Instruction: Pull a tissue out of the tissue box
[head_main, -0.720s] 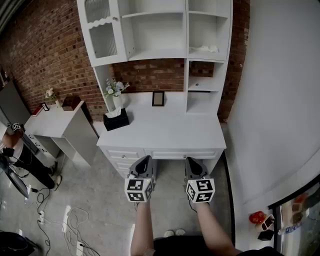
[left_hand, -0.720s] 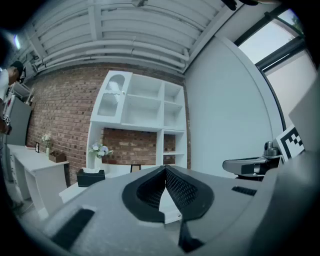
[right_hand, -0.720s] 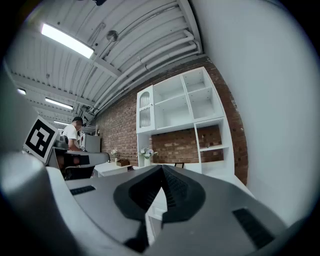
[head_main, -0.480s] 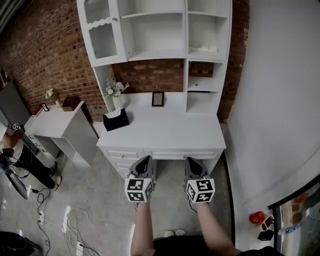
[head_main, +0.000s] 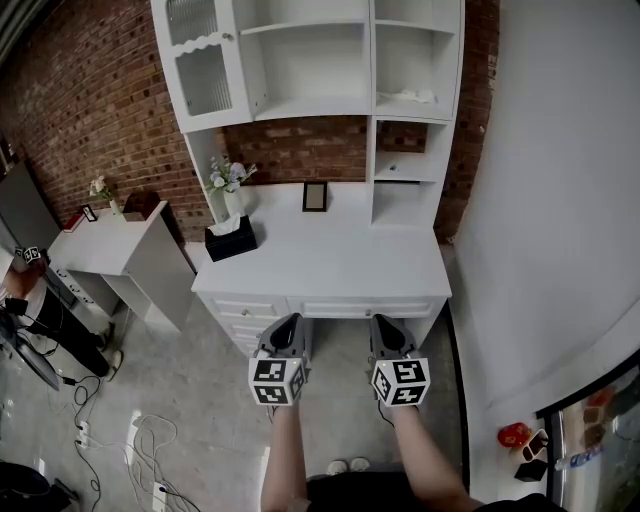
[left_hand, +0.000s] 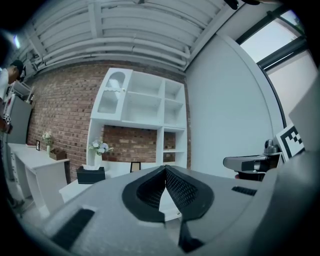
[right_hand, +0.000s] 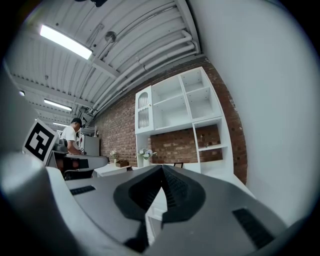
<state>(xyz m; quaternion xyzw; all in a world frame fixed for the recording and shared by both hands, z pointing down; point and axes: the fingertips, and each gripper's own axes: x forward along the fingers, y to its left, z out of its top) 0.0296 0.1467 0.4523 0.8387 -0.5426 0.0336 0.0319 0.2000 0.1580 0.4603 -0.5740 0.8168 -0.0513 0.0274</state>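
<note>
Tissue box (head_main: 231, 241): dark, with a white tissue (head_main: 226, 226) standing from its top. It sits at the back left corner of the white surface (head_main: 340, 265), well apart from both grippers.

Left gripper (head_main: 290, 320): held level, short of the surface's front edge and over the floor (head_main: 200, 400), pointing toward the surface. Its jaws are clenched tip to tip with nothing between them.

Right gripper (head_main: 386, 320): just beside the left one in the same pose, also short of the surface's front edge. Its jaws are clenched and empty.

Forearms (head_main: 283, 450): both stretched forward side by side, shown only in the head view.

Left gripper view: the box appears low on the surface's left end, and the right gripper shows at the picture's right margin.

Right gripper view: a person (right_hand: 70, 137) in a white top and dark cap stands left of the surface, under lit ceiling strips (right_hand: 65, 41). The box cannot be made out here.
</note>
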